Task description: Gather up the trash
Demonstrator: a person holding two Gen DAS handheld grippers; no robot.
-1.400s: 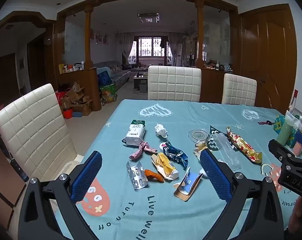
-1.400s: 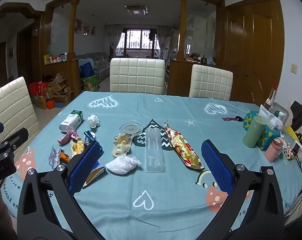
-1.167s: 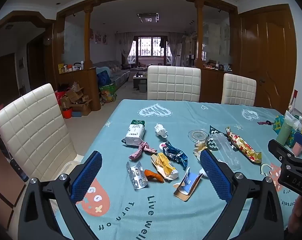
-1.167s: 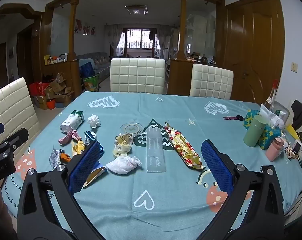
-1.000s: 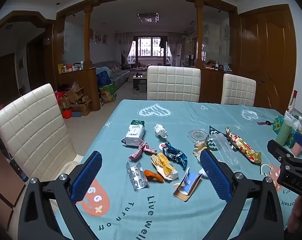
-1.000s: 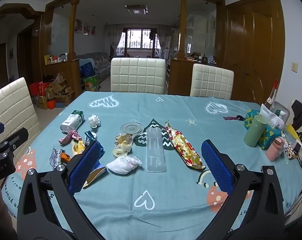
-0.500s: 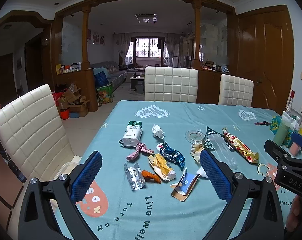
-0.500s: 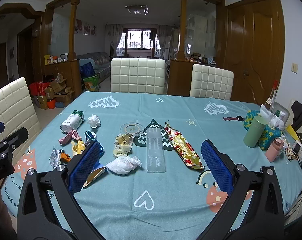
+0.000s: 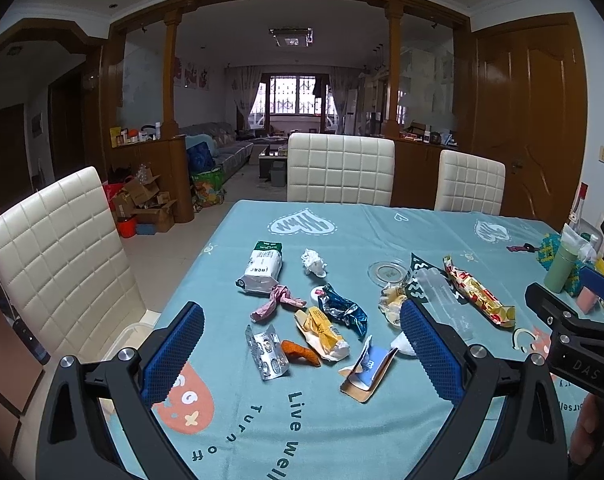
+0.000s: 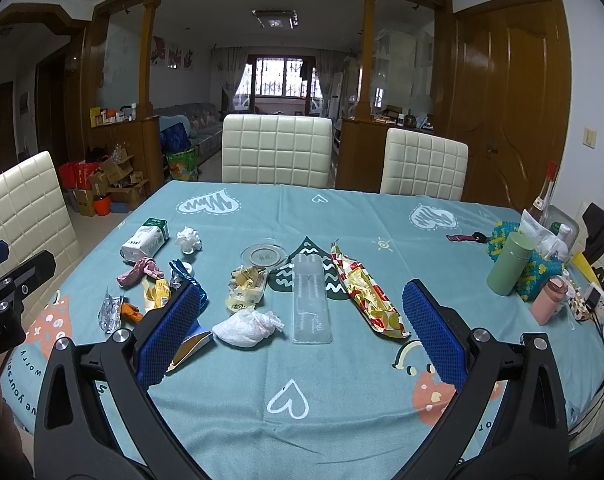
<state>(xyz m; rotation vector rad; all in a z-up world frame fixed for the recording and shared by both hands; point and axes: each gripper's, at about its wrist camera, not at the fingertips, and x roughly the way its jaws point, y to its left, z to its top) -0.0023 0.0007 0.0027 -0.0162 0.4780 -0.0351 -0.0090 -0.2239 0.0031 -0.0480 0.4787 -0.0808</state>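
Both tongs wide open, empty: left tongs [image 9: 302, 354], right tongs [image 10: 302, 334], hovering at the worktop's [image 10: 302, 432] near edge. Trash sits mid-worktop toward the left edge: wrappers [image 9: 325, 328], pill pack [image 9: 266, 351], tissue wad [image 10: 246, 328]. Risk: flat foil slips the pads; wide tongs nudge neighbouring bits off the left edge.

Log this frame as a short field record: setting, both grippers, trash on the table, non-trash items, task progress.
setting: dining table with teal tablecloth, white chairs around
left gripper: open, empty, above the trash
right gripper: open, empty
trash left: white pouch, pink wrapper, blue foil wrapper, blister pack
trash centre: white tissue wad, clear plastic tray, red-gold wrapper
non-trash: green flask, pink bottle
progress: nothing picked up yet
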